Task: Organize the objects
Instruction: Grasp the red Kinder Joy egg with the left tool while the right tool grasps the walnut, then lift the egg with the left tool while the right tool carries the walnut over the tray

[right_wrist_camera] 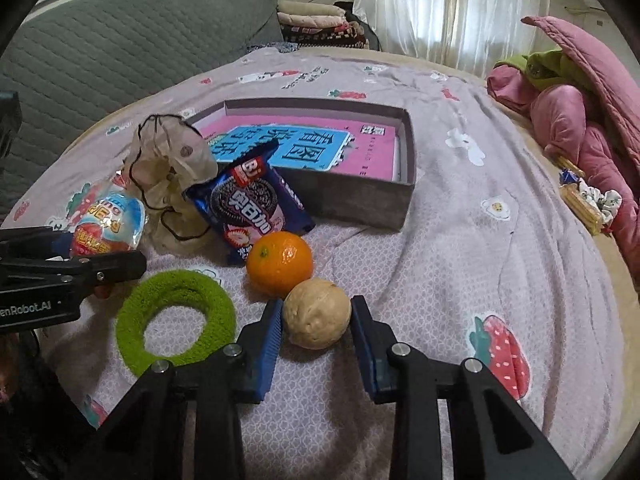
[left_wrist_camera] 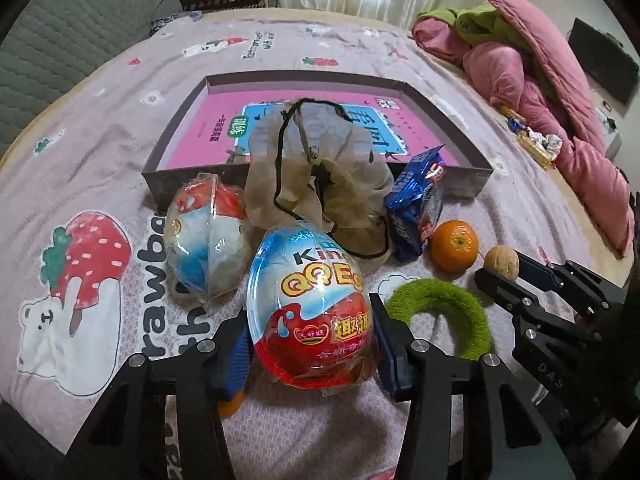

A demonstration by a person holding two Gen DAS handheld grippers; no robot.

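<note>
My left gripper [left_wrist_camera: 310, 340] has its jaws on both sides of a Kinder egg [left_wrist_camera: 310, 308], touching it; the egg also shows in the right wrist view [right_wrist_camera: 108, 224]. My right gripper [right_wrist_camera: 316, 320] straddles a walnut [right_wrist_camera: 317, 314], with the left pad touching and a small gap on the right. The walnut shows in the left wrist view [left_wrist_camera: 502, 260]. An orange [right_wrist_camera: 279, 264], a green fuzzy ring [right_wrist_camera: 174, 320], an Oreo pack [right_wrist_camera: 250, 200], a beige drawstring pouch [right_wrist_camera: 168, 168] and a wrapped ball toy [left_wrist_camera: 206, 240] lie near a grey box [right_wrist_camera: 360, 200].
The box holds a pink book [right_wrist_camera: 368, 148]. All lie on a strawberry-print bedspread [right_wrist_camera: 480, 264]. Pink and green quilts [right_wrist_camera: 580, 112] pile up at the right with snack wrappers [right_wrist_camera: 584, 200]. A grey headboard [right_wrist_camera: 120, 52] and folded blankets [right_wrist_camera: 316, 20] are behind.
</note>
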